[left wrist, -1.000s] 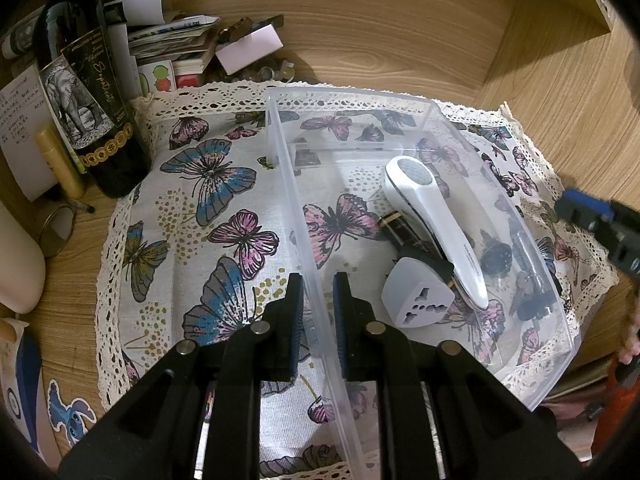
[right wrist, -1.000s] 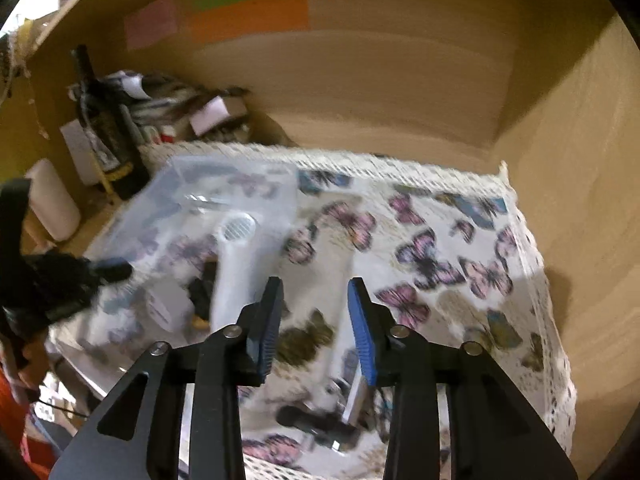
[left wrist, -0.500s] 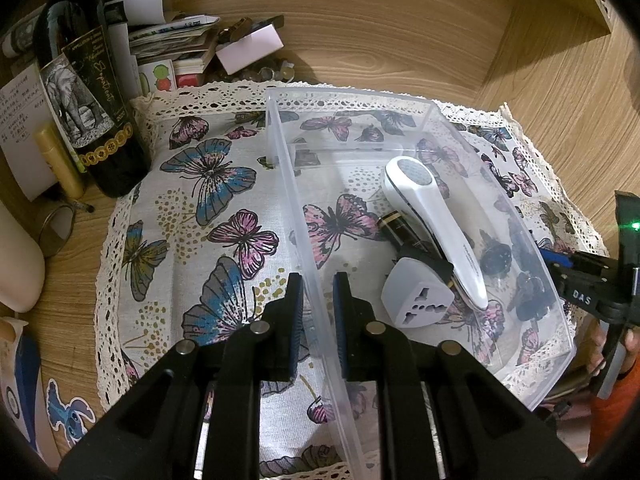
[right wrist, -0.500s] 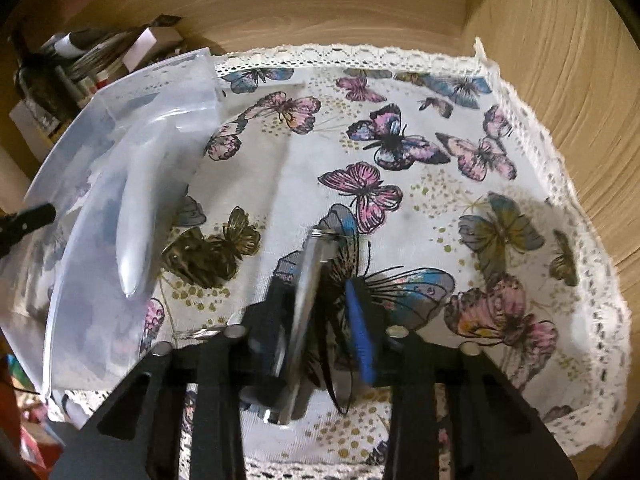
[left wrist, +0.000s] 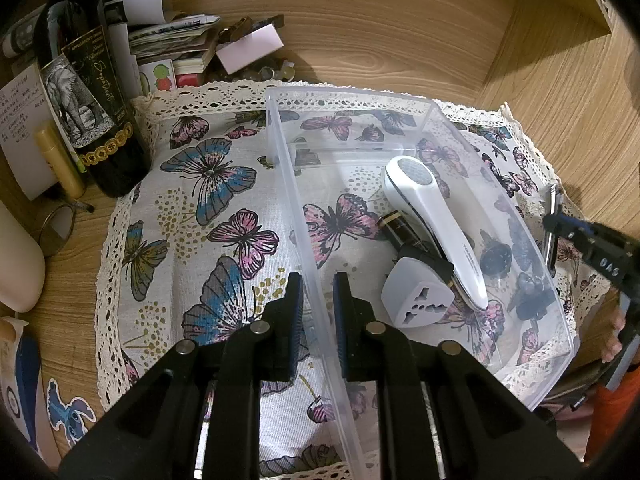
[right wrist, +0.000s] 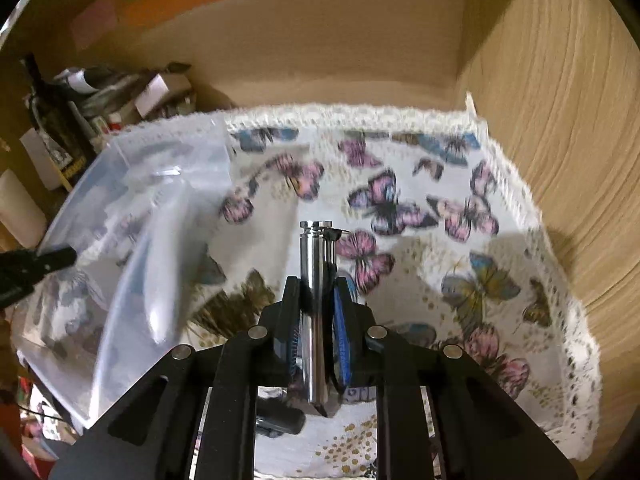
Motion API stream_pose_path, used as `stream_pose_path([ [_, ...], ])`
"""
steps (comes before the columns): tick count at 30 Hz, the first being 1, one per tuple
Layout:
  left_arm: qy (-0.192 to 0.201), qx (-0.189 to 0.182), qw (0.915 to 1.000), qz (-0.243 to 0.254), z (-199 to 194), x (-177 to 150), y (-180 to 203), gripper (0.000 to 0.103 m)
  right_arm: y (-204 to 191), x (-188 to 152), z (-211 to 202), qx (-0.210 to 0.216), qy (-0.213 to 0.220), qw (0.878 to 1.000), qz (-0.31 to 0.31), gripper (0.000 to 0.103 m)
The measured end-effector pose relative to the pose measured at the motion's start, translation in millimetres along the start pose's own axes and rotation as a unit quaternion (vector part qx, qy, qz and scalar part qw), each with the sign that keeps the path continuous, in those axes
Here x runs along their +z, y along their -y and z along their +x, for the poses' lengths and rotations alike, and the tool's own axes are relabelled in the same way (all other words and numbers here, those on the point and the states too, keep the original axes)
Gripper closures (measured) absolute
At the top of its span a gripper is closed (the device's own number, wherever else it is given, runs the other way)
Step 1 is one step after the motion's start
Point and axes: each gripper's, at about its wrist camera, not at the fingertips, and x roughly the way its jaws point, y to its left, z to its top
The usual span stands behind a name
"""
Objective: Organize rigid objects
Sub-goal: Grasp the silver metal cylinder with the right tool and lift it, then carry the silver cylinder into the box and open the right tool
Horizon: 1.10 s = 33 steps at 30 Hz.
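A clear plastic bin stands on the butterfly cloth. In it lie a white handheld device, a white plug adapter and a dark cylinder. My left gripper is shut on the bin's left wall. My right gripper is shut on a shiny metal tool and holds it above the cloth, right of the bin. It shows at the right edge of the left wrist view. A black part of the tool hangs below the fingers.
A dark wine bottle, stacked papers and cards and a small round mirror crowd the back left corner. Wooden walls close the back and right. The cloth right of the bin is bare.
My right gripper closed on the metal tool on the cloth and lifted it, tilting up. My left gripper stayed clamped on the bin wall.
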Motion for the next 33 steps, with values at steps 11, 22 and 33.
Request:
stream_pose_path([
  [11,0.0,0.0,1.0,0.0,0,0,0,0.09,-32,29,-37,0.032,0.074,0.997,-0.024,0.089],
  [22,0.0,-0.001,1.0,0.001,0,0,-1,0.09,-79,44,-57,0.094,0.109,0.987,-0.068,0.089],
  [33,0.001,-0.003,1.0,0.0,0,-1,-1,0.089,-122,47,-23,0.111,0.064,0.985,-0.116,0.088],
])
